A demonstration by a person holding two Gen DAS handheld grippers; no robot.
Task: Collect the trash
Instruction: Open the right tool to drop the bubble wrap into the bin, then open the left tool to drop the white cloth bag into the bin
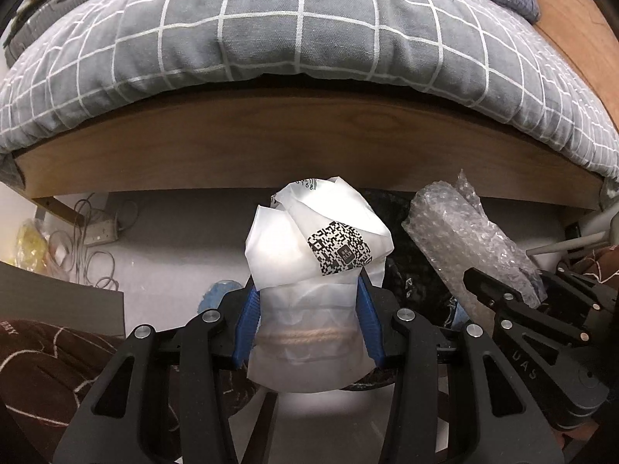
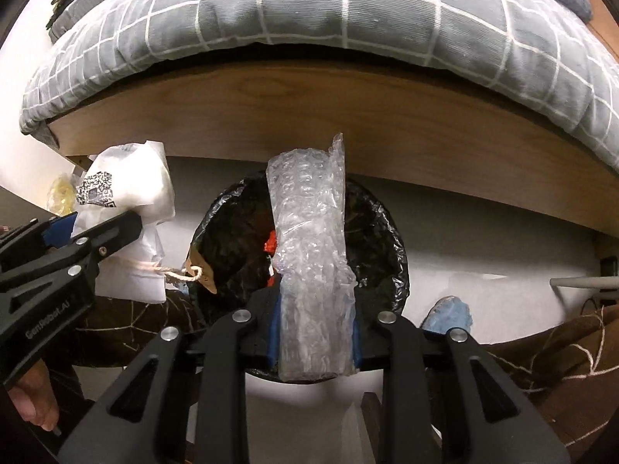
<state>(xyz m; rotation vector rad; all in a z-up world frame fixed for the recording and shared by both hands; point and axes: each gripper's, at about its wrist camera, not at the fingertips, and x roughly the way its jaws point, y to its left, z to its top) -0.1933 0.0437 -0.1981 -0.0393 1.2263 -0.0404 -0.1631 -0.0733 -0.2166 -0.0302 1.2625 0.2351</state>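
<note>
The left tool (image 1: 309, 321) is clamped on a crumpled white paper bag (image 1: 315, 255), its blue pads (image 1: 247, 328) pressing both sides; the bag carries a black QR code (image 1: 340, 247) facing 1 o'clock, and near its top edge the digits "68" can be read, the rest of that print being folded away. A twine handle (image 1: 305, 336) shows through the bag's lower part. The right tool (image 2: 315, 332) is closed around a roll of clear bubble wrap (image 2: 309, 255) that stands nearly upright between its blue pads. Directly behind the roll, in the right wrist view, sits a round bin lined with a black trash bag (image 2: 371, 232), with something red (image 2: 271, 245) visible inside. In that same view the left tool appears at 9 o'clock, and its black arm bears the lettering "GenRobot.AI" (image 2: 46, 326). In the left wrist view the right tool's arm at 4 o'clock shows the letters "UAS" (image 1: 524, 363). Beyond both held items runs a wooden bed frame (image 1: 309, 143), topped by a grey quilt with a white grid (image 1: 294, 27). At 9 o'clock in the left view a white power strip (image 1: 98, 232) with tangled cables lies on the floor.
</note>
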